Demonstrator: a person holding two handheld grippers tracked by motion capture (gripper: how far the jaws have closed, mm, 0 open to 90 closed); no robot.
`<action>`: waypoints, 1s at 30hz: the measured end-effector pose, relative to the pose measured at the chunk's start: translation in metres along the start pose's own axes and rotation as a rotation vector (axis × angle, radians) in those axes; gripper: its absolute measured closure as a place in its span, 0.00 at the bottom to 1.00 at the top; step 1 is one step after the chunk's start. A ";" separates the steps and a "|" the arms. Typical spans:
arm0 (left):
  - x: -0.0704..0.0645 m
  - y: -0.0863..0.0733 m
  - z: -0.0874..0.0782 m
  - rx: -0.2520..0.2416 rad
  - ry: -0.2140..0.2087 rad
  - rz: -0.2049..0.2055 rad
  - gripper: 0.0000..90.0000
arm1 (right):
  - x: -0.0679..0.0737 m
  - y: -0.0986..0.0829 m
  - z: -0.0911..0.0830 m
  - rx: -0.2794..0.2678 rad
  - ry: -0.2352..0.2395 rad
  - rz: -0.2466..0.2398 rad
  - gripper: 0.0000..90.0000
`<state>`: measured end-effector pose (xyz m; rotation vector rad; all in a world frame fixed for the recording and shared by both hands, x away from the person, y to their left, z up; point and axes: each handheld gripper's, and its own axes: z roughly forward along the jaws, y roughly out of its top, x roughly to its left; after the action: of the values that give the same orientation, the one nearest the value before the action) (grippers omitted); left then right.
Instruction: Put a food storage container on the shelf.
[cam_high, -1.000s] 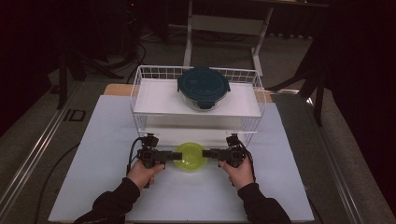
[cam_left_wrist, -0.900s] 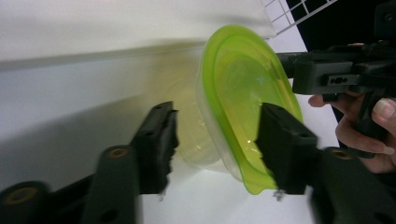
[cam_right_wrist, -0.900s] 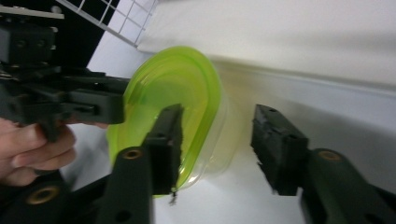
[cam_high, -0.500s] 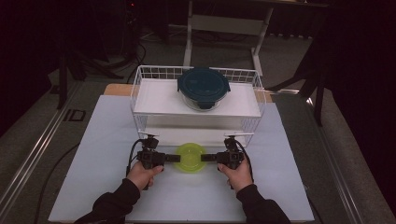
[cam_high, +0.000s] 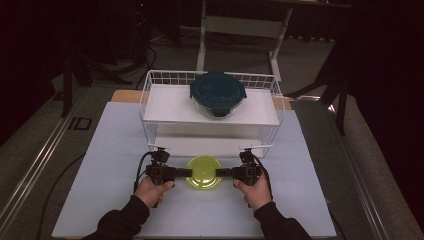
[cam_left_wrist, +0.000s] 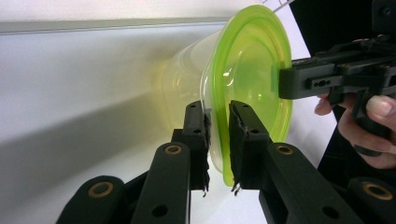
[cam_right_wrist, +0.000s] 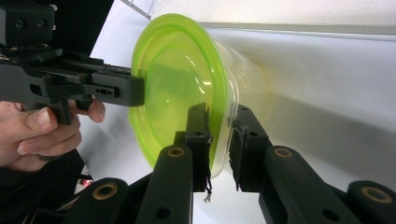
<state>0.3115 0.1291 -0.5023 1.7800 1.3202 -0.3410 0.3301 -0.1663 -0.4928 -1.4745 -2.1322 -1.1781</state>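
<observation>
Item: lime-lidded container (cam_high: 202, 171), clear tub with green lid, standing on the white table (cam_high: 100, 165) just in front of the wire rack (cam_high: 150, 100), level with its lower tier. Left gripper (cam_high: 186, 172): clamped on the lid rim at the side away from the right gripper; jaws seen pinching the green edge in the left gripper view (cam_left_wrist: 217, 135). Right gripper (cam_high: 221, 173): likewise clenched on the opposite rim, pads either side of the lid lip in the right gripper view (cam_right_wrist: 219, 135). Also catalogued: dark teal-lidded glass container (cam_high: 218, 94) on the rack's top shelf, well behind the lime one. Step in hand, as judged: two-sided grasp secured, ready for lifting and stowing in the rack. Next move, as judged: even raise with both grips level, rim kept from flexing or popping free, then forward travel clear of the rack's front wire.
</observation>
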 end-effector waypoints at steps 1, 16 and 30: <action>0.000 0.000 0.000 0.002 0.003 0.006 0.87 | 0.002 -0.001 -0.001 -0.003 -0.006 0.000 0.89; -0.019 0.005 -0.017 -0.020 -0.021 0.035 0.89 | 0.022 0.001 -0.020 -0.042 -0.021 -0.052 0.90; -0.049 0.011 -0.042 -0.046 -0.042 0.081 0.89 | 0.051 0.002 -0.050 -0.082 -0.017 -0.092 0.90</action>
<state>0.2903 0.1294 -0.4402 1.7734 1.2132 -0.2996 0.2995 -0.1713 -0.4290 -1.4388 -2.2084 -1.3038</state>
